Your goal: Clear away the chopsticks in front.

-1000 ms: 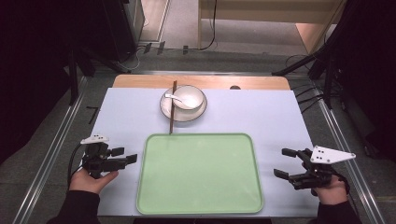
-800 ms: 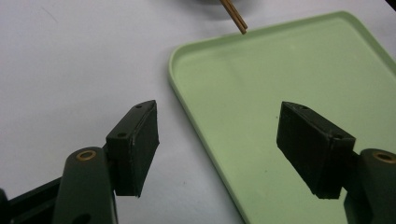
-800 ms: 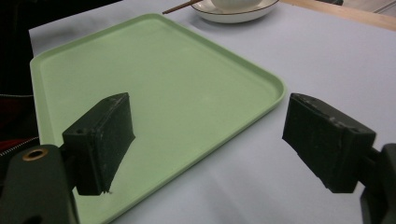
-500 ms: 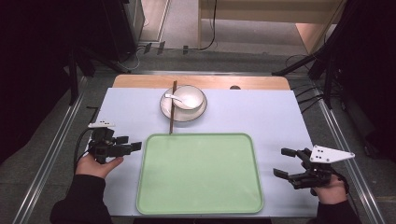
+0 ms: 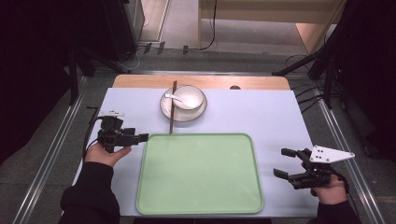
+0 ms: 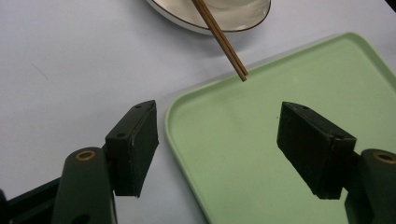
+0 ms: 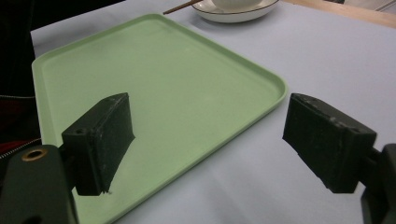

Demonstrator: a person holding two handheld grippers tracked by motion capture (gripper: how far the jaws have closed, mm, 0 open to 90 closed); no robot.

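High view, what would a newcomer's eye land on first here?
The big pale green tray lies bare in the middle of the light table. Behind it a white bowl with a spoon in it sits on a plate, and brown chopsticks lean across the plate's left rim toward the tray. The left gripper and right gripper flank the tray, both open.

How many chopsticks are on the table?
2 chopsticks, side by side as a pair: they lean across the left rim of the plate, tips toward the green tray.
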